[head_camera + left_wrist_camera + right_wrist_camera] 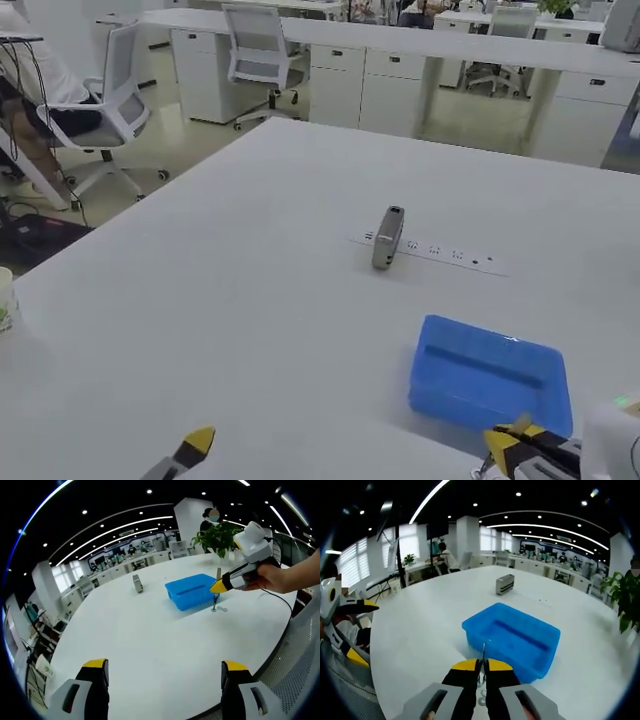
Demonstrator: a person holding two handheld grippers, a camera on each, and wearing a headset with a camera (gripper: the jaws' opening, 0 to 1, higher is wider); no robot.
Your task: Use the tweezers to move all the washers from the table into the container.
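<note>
The blue container (490, 375) sits on the white table (250, 300) at the front right; it looks empty in the right gripper view (512, 637). My right gripper (482, 667) is shut on thin metal tweezers (483, 654), whose tips point toward the container's near wall. In the left gripper view a hand holds the right gripper (235, 579) with the tweezers (216, 599) pointing down beside the container (192, 592), just over small washers (222, 609) on the table. My left gripper (164, 669) is open and holds nothing, well back from the container.
A grey metal block (387, 238) stands by a row of sockets (445, 255) set into the table beyond the container. Office chairs (110, 110) and desks stand behind the table. A potted plant (217, 537) is at the table's far side.
</note>
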